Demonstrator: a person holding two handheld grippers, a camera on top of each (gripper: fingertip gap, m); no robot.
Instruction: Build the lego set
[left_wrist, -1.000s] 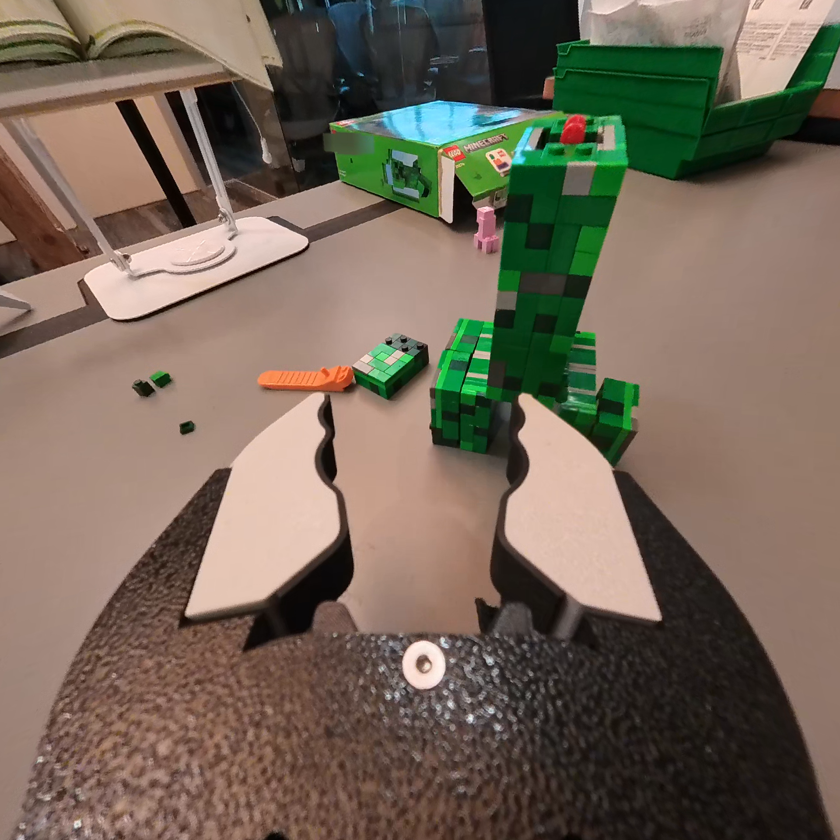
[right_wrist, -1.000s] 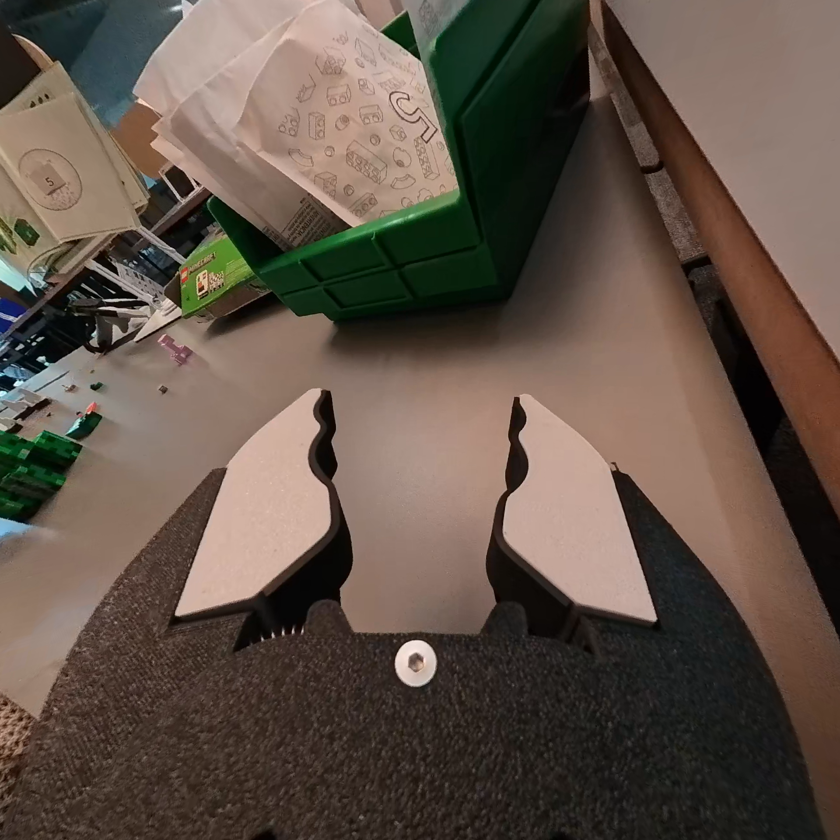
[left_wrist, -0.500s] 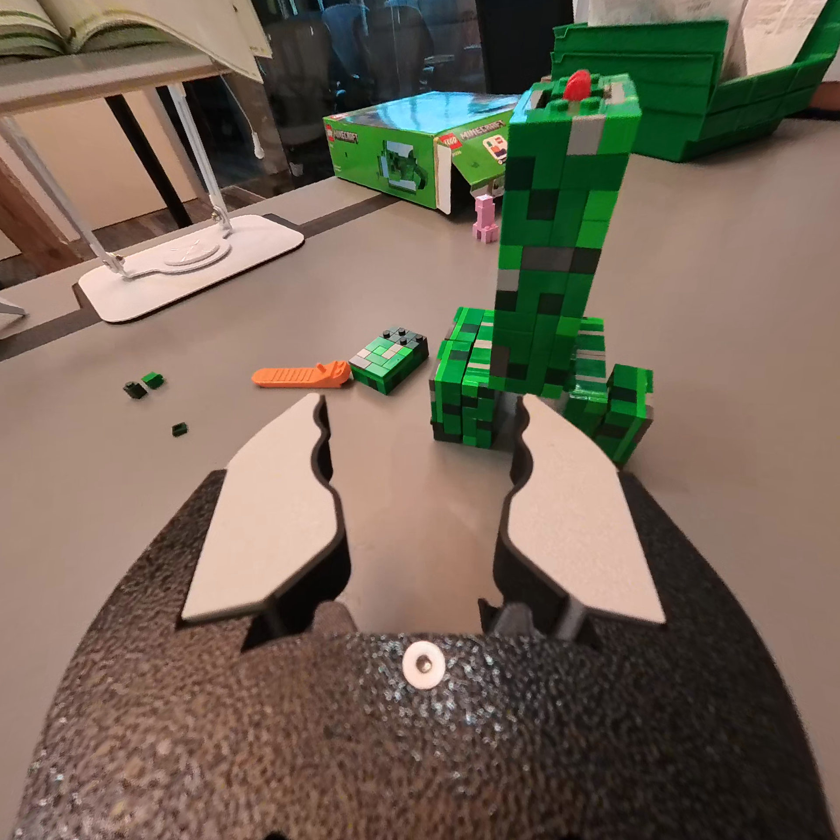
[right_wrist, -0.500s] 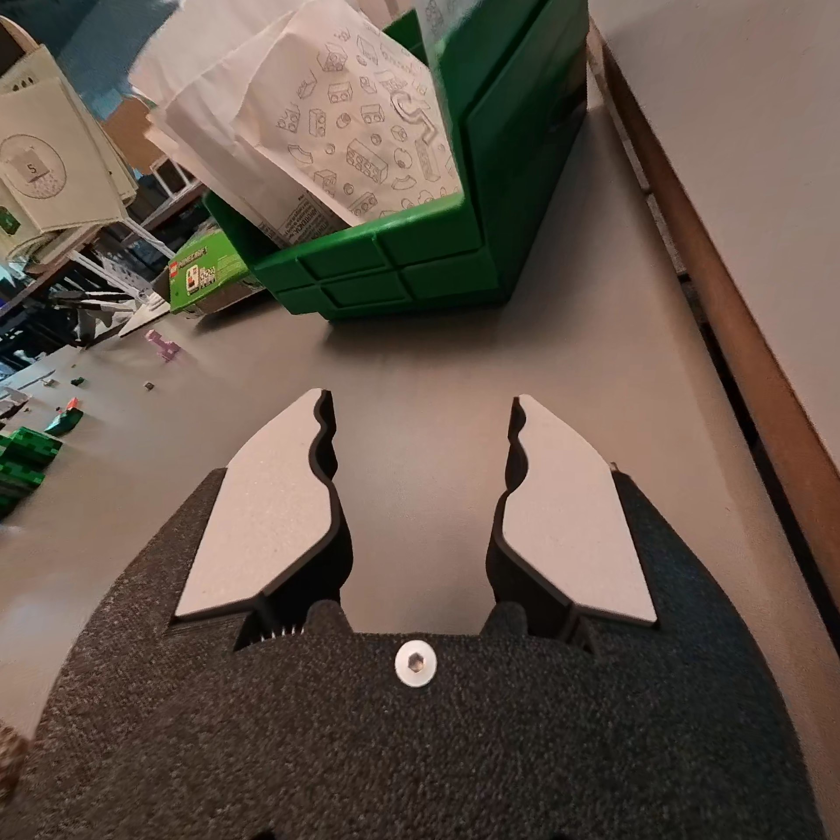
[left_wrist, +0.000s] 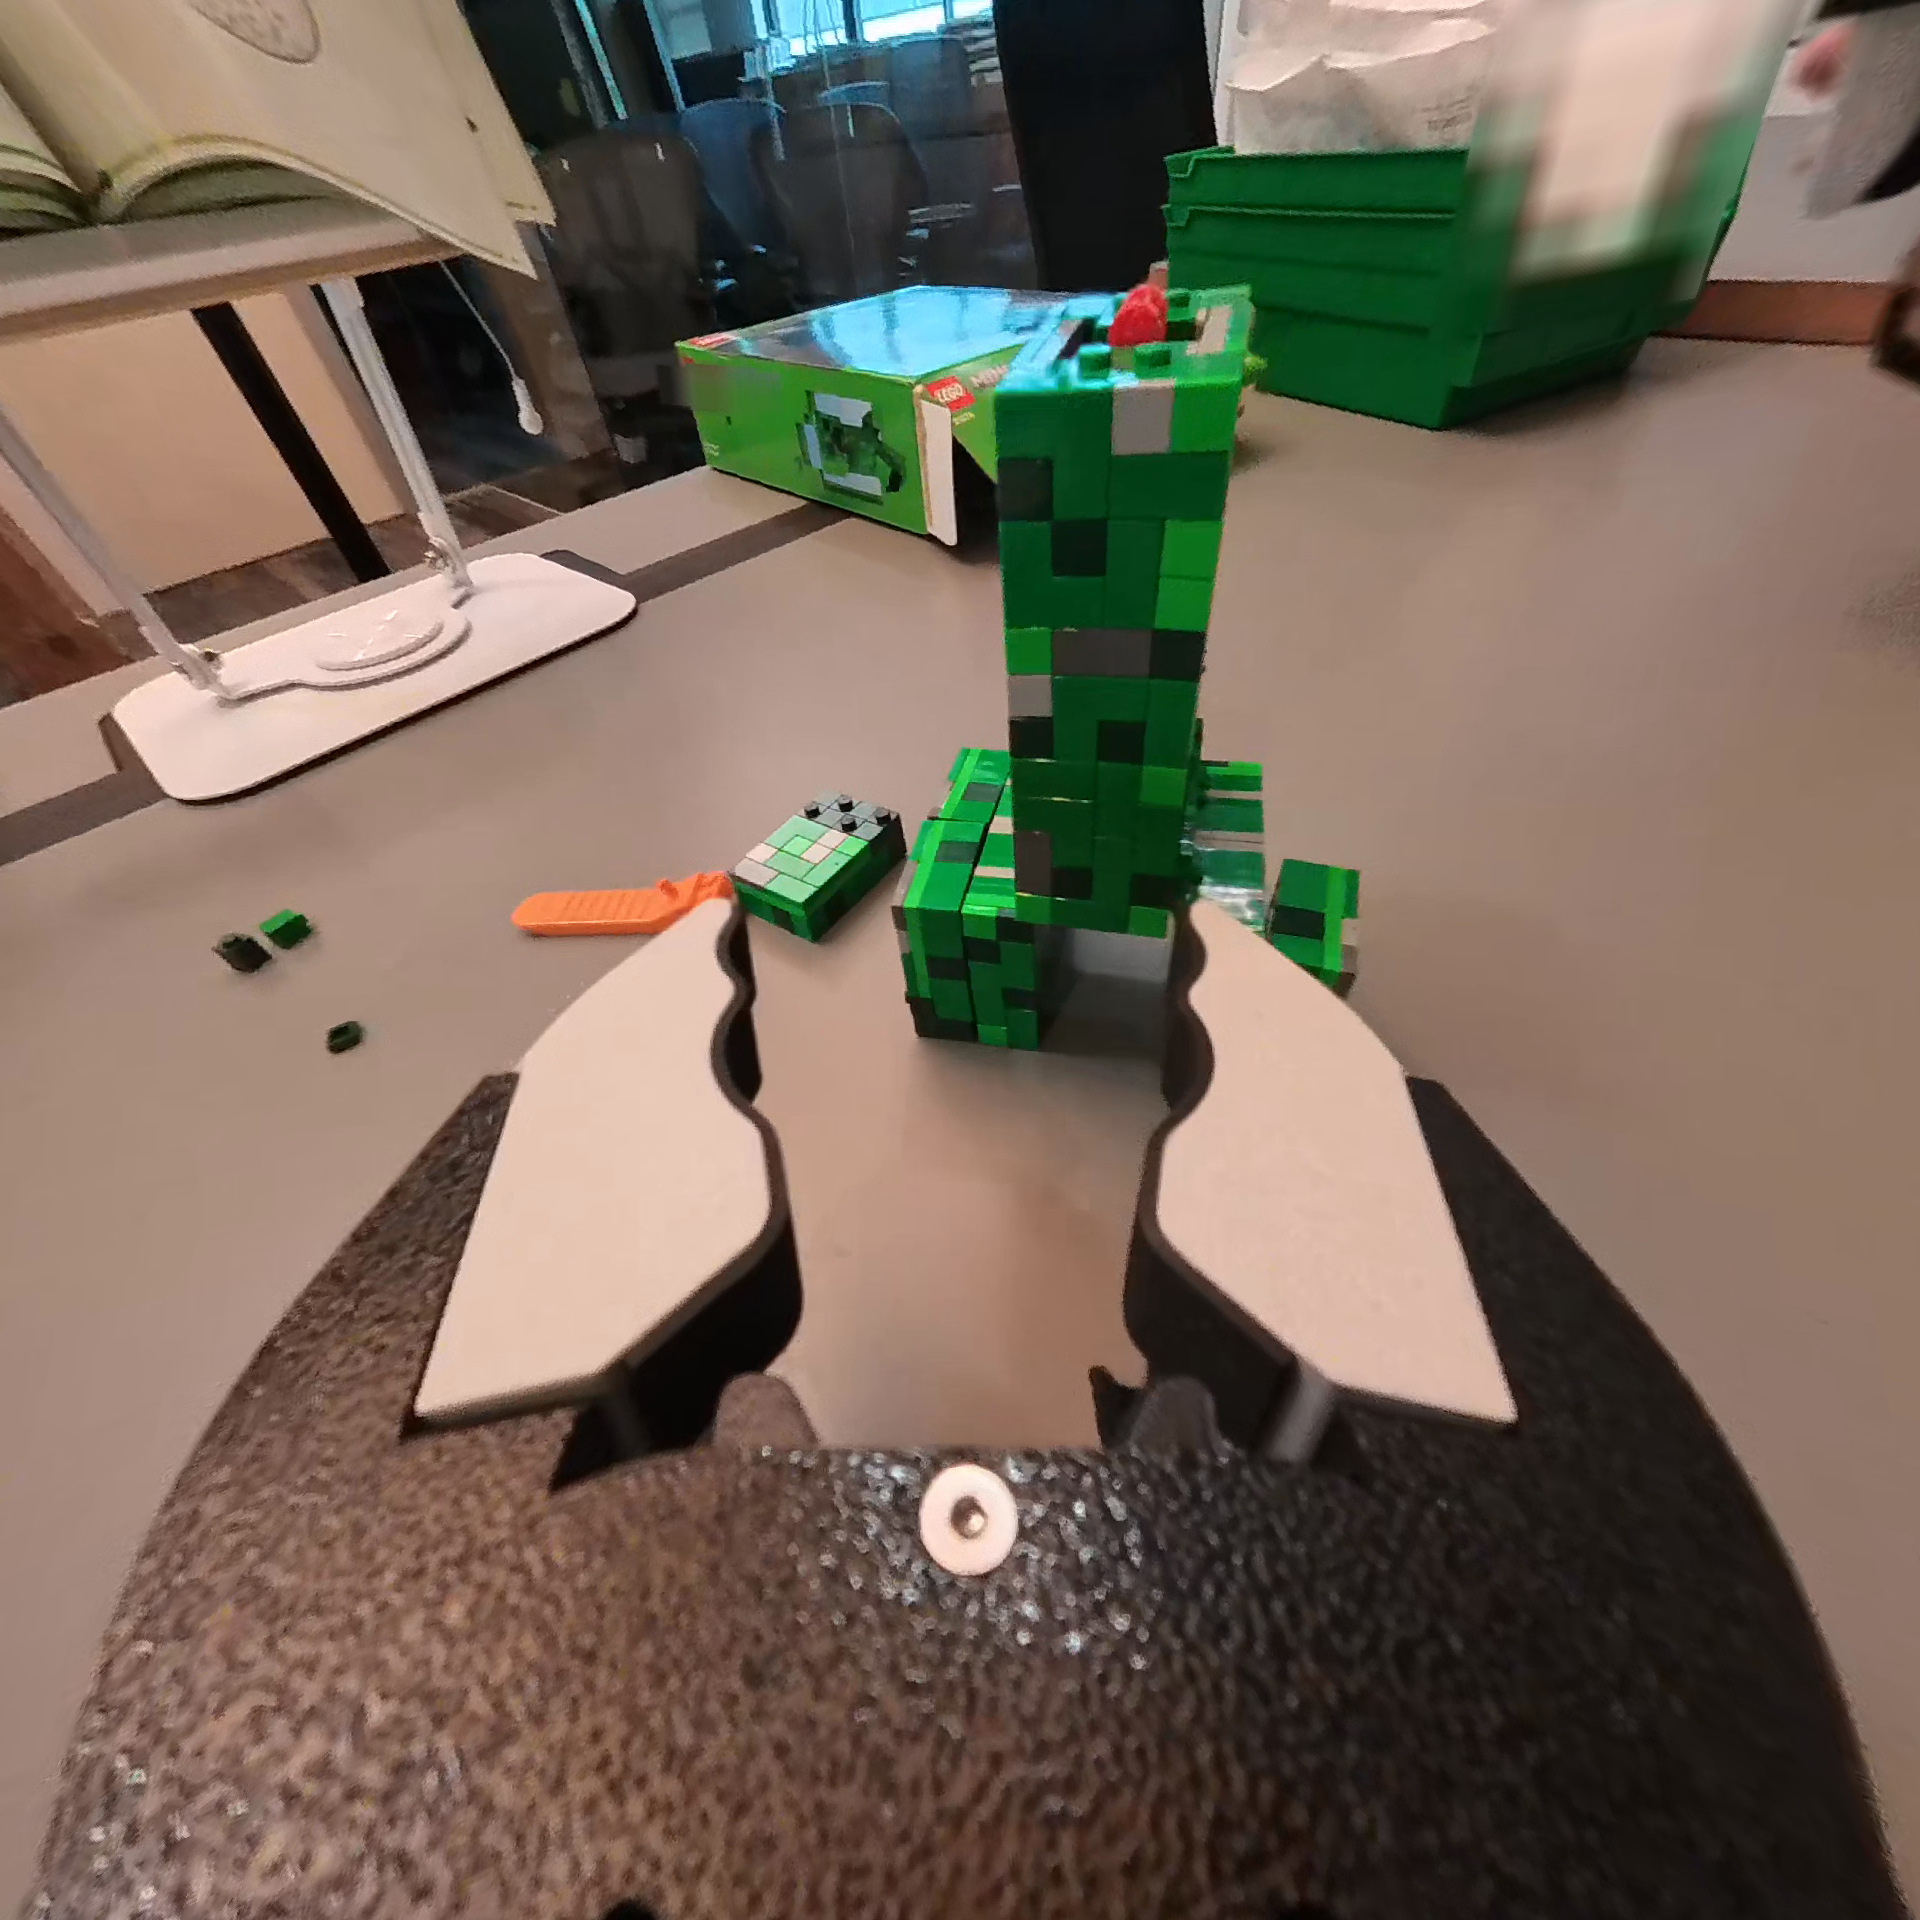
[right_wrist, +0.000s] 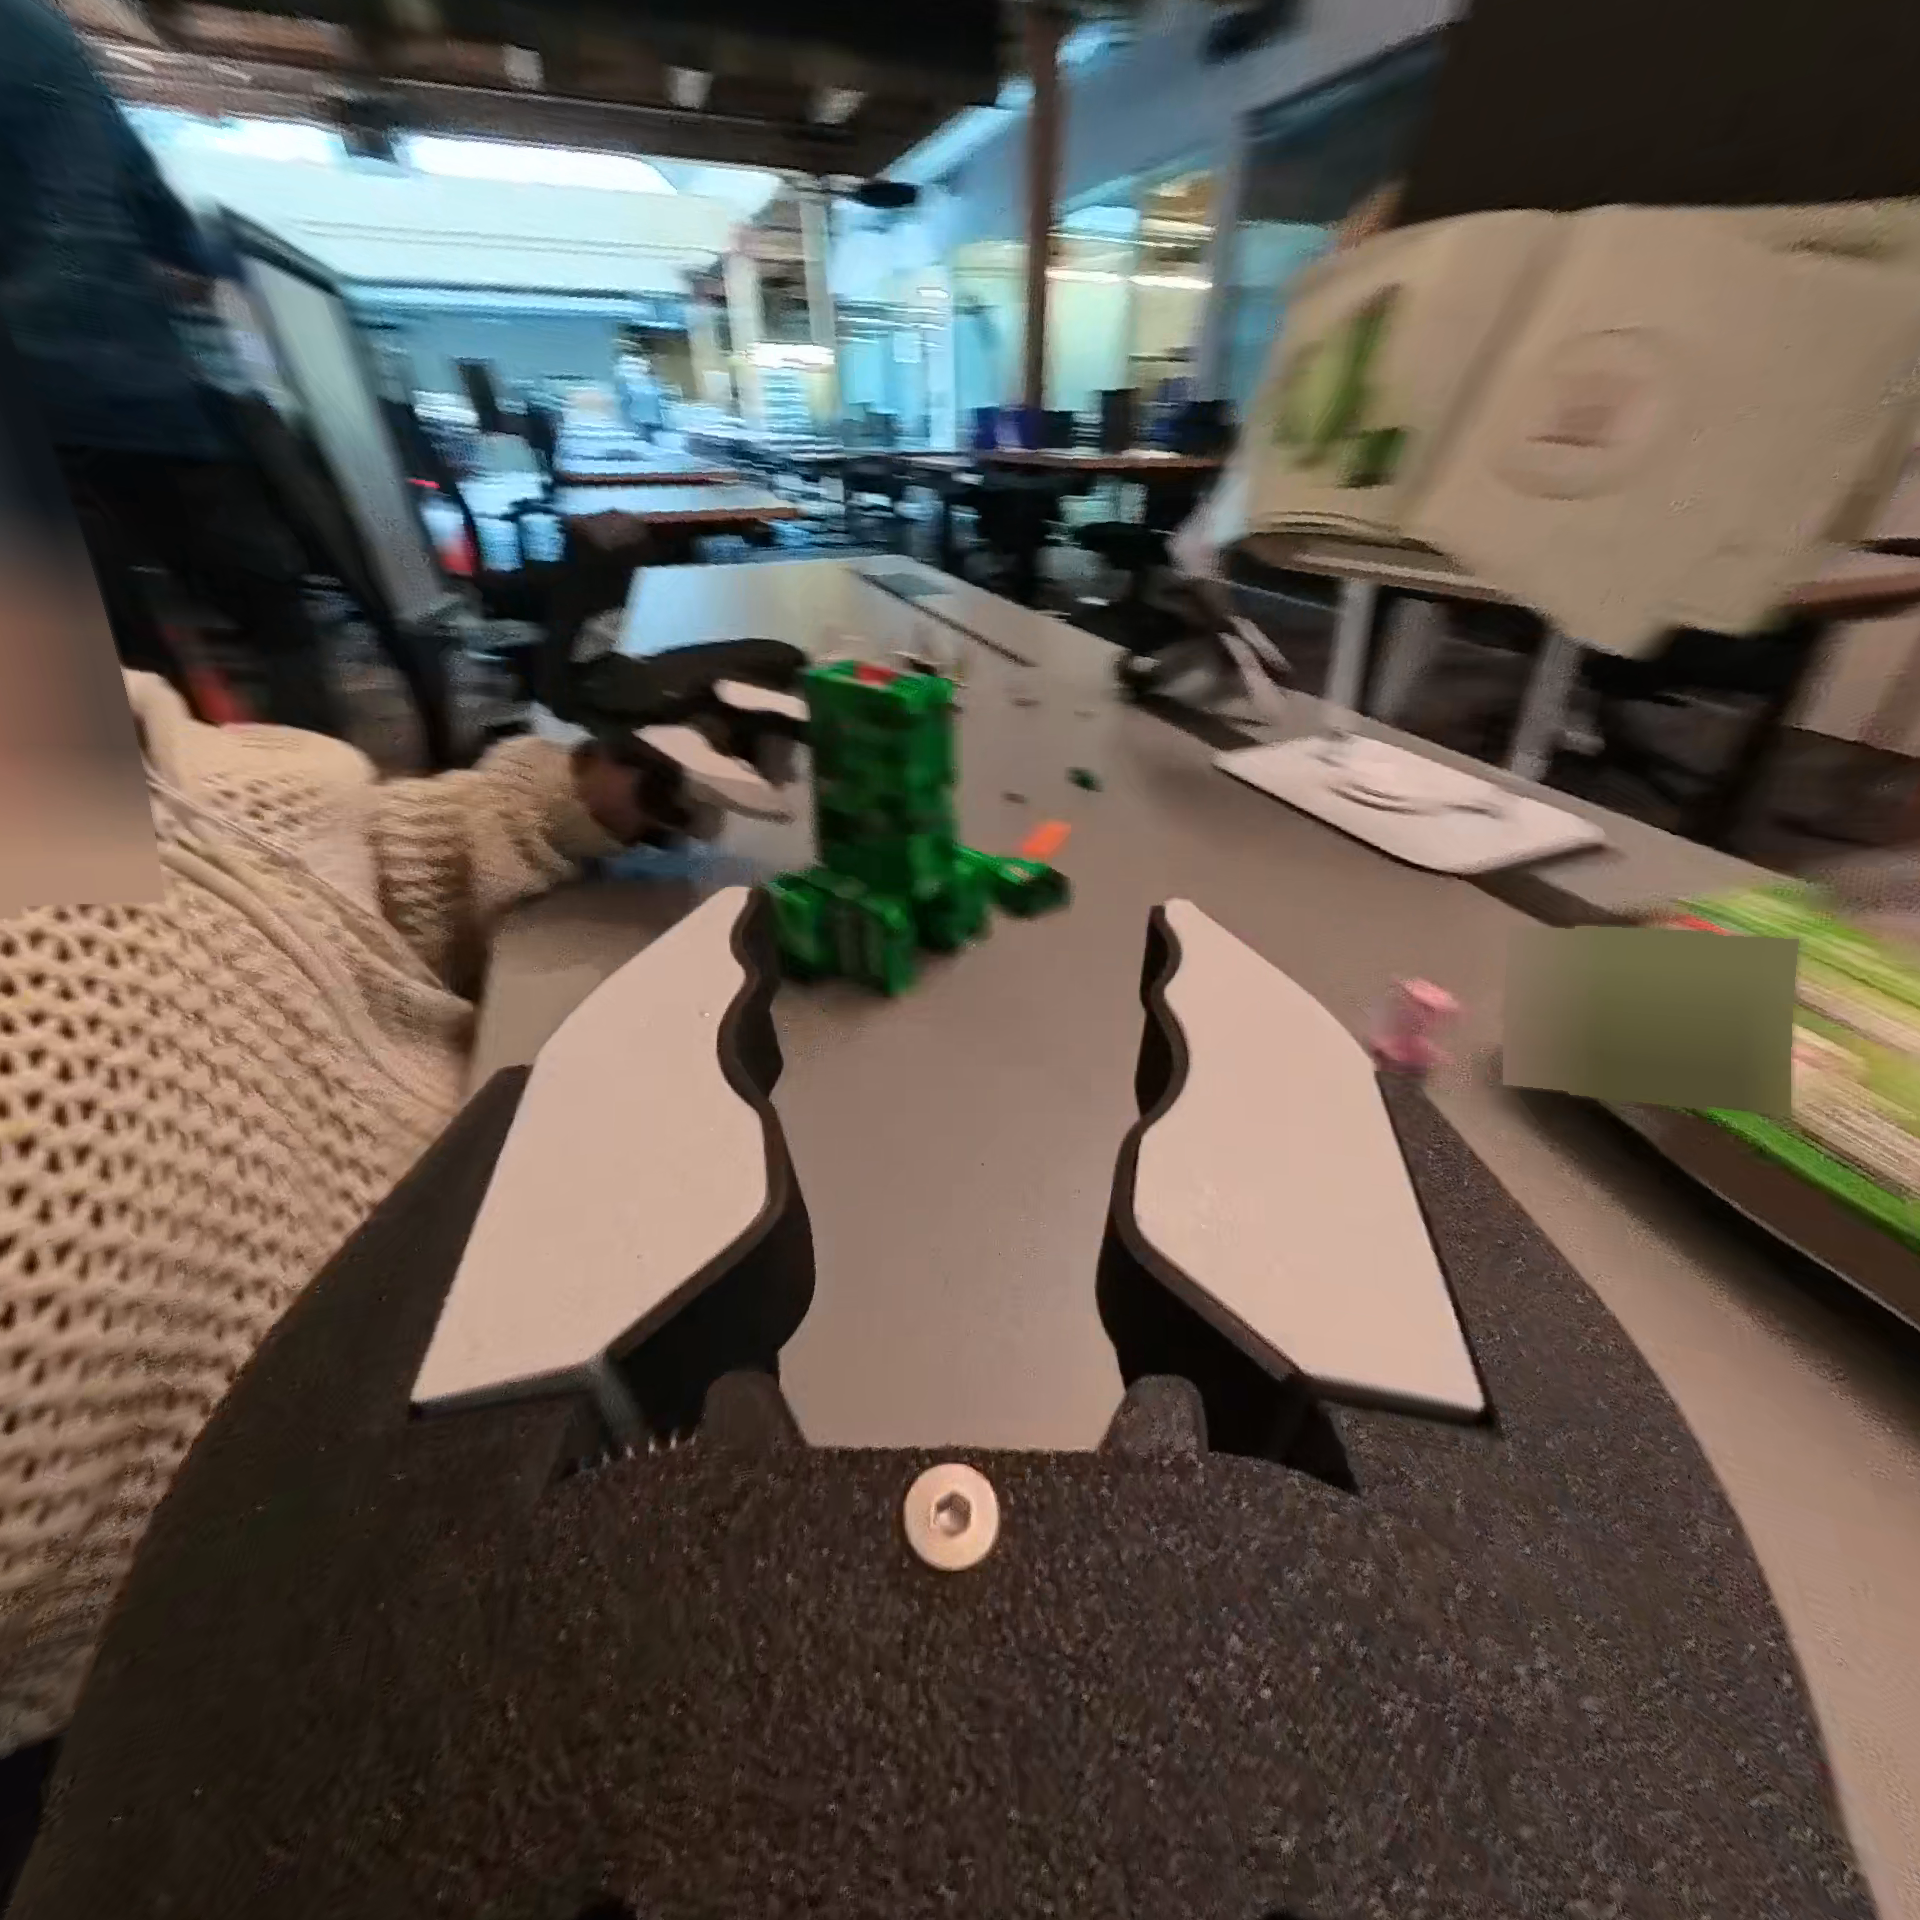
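A tall green brick tower (left_wrist: 1112, 623) with a red piece (left_wrist: 1138, 312) on top stands on green block feet on the grey table (left_wrist: 1558, 831). My left gripper (left_wrist: 961, 925) is open and empty, just in front of the tower's base. A small flat green brick panel (left_wrist: 821, 868) and an orange brick separator (left_wrist: 613, 909) lie left of the tower. My right gripper (right_wrist: 951, 914) is open and empty, some way from the tower (right_wrist: 883, 790), which is blurred there. The left gripper (right_wrist: 727, 717) shows beyond the tower in the right wrist view.
Loose small green pieces (left_wrist: 265, 935) lie at the left. The green set box (left_wrist: 842, 416), green bins (left_wrist: 1403, 281) and a white stand base (left_wrist: 374, 665) are behind. A pink figure (right_wrist: 1413, 1023) stands near the box (right_wrist: 1849, 1060). A person's knit sleeve (right_wrist: 208, 1039) is at the left. The grippers' ends are close to 30 cm from one another.
My right gripper has swung from facing the green bin round to face the tower. My left gripper has shifted slightly so the tower sits more centred ahead. Both stay open.
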